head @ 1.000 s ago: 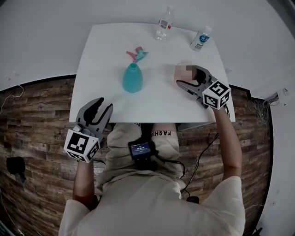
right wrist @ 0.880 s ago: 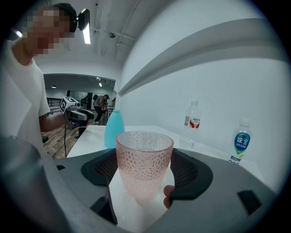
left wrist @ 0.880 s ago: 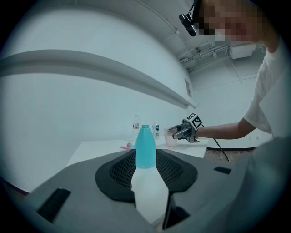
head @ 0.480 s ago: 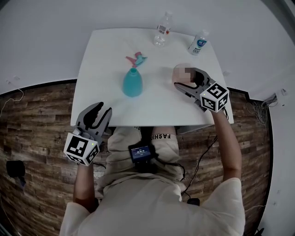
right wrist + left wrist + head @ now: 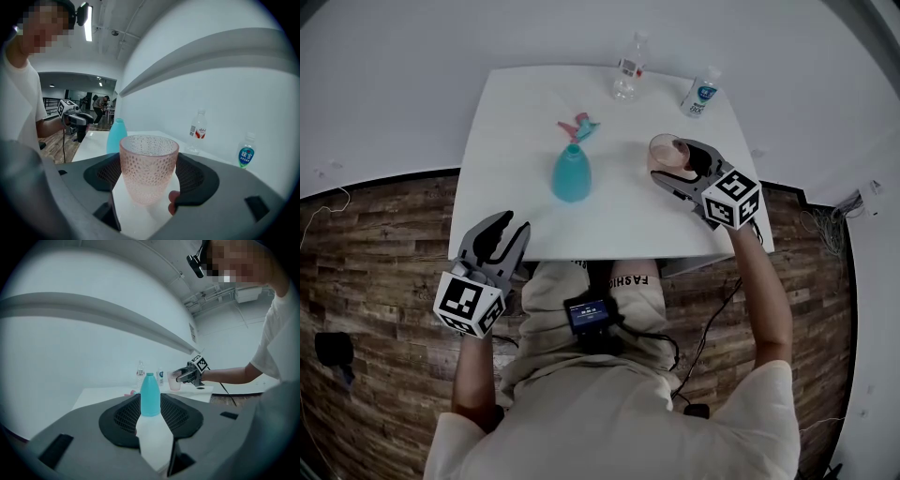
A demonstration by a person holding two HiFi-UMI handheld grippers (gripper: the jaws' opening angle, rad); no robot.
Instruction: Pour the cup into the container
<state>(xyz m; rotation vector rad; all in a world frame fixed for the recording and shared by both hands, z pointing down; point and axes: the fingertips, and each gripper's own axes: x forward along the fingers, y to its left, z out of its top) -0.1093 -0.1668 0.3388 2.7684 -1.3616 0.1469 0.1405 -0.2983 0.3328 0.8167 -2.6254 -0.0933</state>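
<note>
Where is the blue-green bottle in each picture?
Head view: the teal bottle stands mid-table, left of the pink cup.
Left gripper view: the teal bottle is dead centre, with the pink cup farther back to its right.
Right gripper view: the teal bottle is left of centre, partly hidden behind the pink cup.
Shared landmark: the pink cup.

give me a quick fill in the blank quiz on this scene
The cup in the right gripper is ___ in colour.
The left gripper is open and holds ___.
The teal bottle stands ___ on the table.
At the far edge stand ___ clear bottles.
Missing: pink, nothing, upright, two.
</note>
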